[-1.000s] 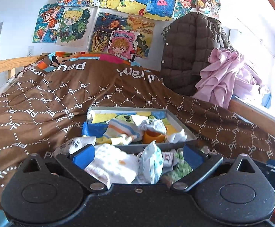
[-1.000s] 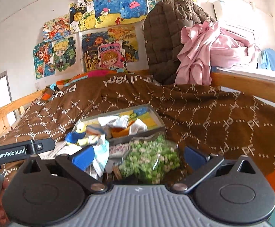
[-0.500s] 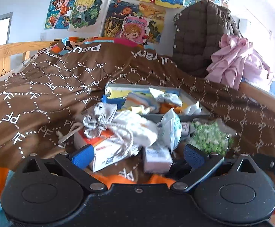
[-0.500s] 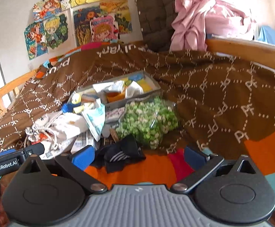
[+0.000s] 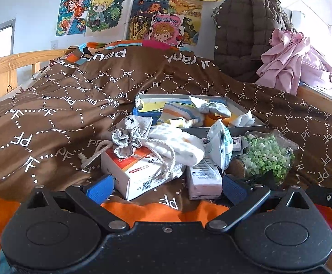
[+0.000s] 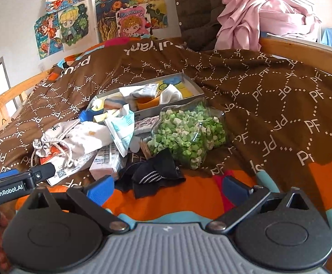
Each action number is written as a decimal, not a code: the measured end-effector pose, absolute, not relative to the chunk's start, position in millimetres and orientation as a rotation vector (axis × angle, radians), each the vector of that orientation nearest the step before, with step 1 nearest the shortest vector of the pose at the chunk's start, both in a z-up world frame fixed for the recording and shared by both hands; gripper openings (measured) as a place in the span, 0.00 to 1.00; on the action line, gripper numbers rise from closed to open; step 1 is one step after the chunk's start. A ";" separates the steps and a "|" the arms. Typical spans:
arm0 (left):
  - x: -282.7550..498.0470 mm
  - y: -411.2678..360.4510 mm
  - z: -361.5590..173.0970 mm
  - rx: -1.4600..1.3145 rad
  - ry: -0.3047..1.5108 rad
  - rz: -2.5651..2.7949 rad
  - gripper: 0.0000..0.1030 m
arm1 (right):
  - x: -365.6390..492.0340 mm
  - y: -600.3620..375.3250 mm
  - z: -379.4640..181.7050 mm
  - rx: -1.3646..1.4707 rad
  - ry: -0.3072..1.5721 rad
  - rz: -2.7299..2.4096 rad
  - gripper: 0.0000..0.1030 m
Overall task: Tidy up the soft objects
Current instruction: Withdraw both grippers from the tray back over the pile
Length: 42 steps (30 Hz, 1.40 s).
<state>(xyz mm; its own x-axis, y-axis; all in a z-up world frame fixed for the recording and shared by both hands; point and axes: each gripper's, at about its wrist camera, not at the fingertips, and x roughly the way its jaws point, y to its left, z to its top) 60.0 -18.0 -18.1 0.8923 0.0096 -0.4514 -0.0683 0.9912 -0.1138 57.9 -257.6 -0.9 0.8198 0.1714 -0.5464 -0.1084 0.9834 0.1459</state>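
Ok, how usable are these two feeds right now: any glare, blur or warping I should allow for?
Left wrist view: sharp, evenly daylit, but the wooden bed rail bows with fisheye warp. Right wrist view: window glare washes out the top right above the pink clothes; the green bag stays crisp.

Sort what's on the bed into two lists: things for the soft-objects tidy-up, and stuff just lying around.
For the job:
grey drawstring pouch
white cloth bag with orange spots
black sock with white stripes
grey tin box holding socks

Lying about:
white and orange carton
small white carton
jar of green paper stars
pink clothes
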 end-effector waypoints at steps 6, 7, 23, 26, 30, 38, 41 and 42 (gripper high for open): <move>60.6 -17.9 -18.7 -0.122 0.469 0.045 0.98 | 58.5 -255.2 -1.2 0.102 0.591 0.160 1.00; 60.7 -17.5 -18.8 -0.123 0.469 0.045 0.98 | 58.7 -254.8 -1.2 0.100 0.592 0.162 1.00; 65.7 -15.5 -17.8 -0.113 0.460 0.050 0.98 | 60.1 -243.1 0.8 0.044 0.575 0.204 1.00; 65.8 -16.4 -17.5 -0.110 0.459 0.049 0.99 | 60.1 -242.0 0.9 0.038 0.572 0.208 1.00; 70.5 -18.1 -17.4 -0.097 0.455 0.043 0.99 | 61.5 -241.1 0.2 0.035 0.575 0.210 1.00; 83.1 -18.9 -14.5 -0.087 0.444 0.037 0.99 | 63.1 -240.9 -0.6 0.033 0.578 0.208 1.00; 89.6 -22.1 -12.3 -0.079 0.434 0.029 0.99 | 65.6 -241.9 -1.9 0.039 0.585 0.201 1.00; 91.7 -23.6 -11.5 -0.078 0.431 0.025 0.99 | 66.6 -242.3 -2.5 0.041 0.588 0.199 1.00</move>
